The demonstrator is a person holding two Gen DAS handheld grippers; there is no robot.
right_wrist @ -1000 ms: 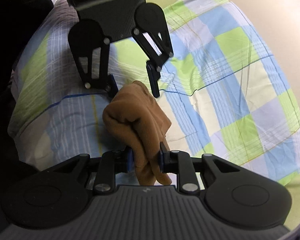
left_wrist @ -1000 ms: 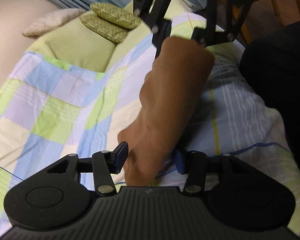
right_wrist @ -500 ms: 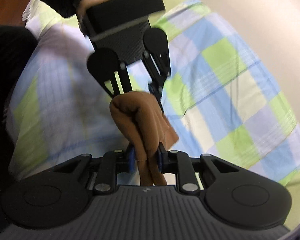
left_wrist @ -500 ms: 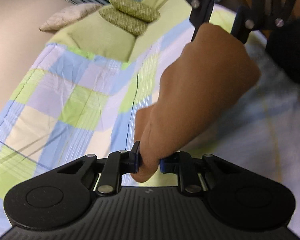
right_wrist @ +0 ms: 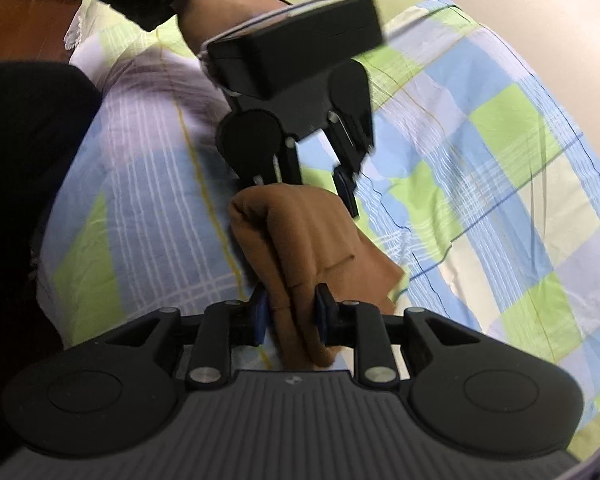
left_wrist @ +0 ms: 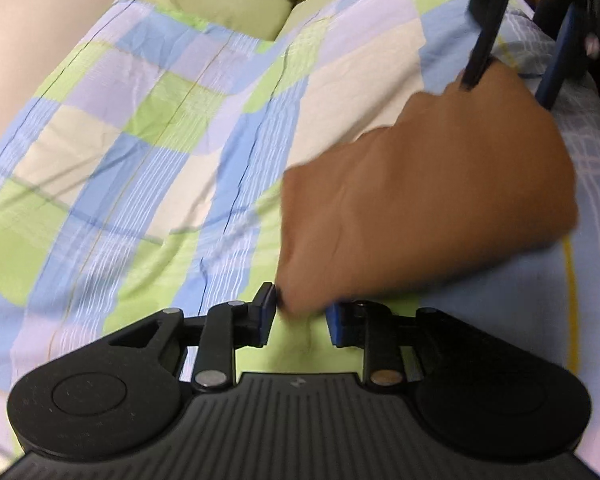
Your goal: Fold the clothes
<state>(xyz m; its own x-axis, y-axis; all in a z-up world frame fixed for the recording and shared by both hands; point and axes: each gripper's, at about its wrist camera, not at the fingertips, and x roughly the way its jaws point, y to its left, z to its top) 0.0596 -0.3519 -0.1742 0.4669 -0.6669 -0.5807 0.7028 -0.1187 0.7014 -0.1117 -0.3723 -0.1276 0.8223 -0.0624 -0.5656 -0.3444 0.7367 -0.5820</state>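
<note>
Left wrist view first: the left gripper (left_wrist: 300, 316) has its fingers parting right now, and the brown cloth (left_wrist: 428, 208) sits just past the tips. Its lower edge brushes the inner corner of the left blue pad, but the gap between the pads mostly shows the checked bedspread (left_wrist: 148, 128), so nothing is really pinched there. The cloth runs up and to the right toward the right gripper (left_wrist: 516, 68), whose fingers straddle its far end. Green pillows (left_wrist: 228, 12) sit at the head of the bed.

Right wrist view: the right gripper (right_wrist: 290, 316) is clamped on a bunched fold of the brown cloth (right_wrist: 300, 236), both blue pads pressing into it. The cloth humps up above the bedspread (right_wrist: 480, 160), and its far end reaches the left gripper (right_wrist: 320, 188), with one finger on either side of it. A hand (right_wrist: 220, 8) in a dark sleeve holds that gripper.
</note>
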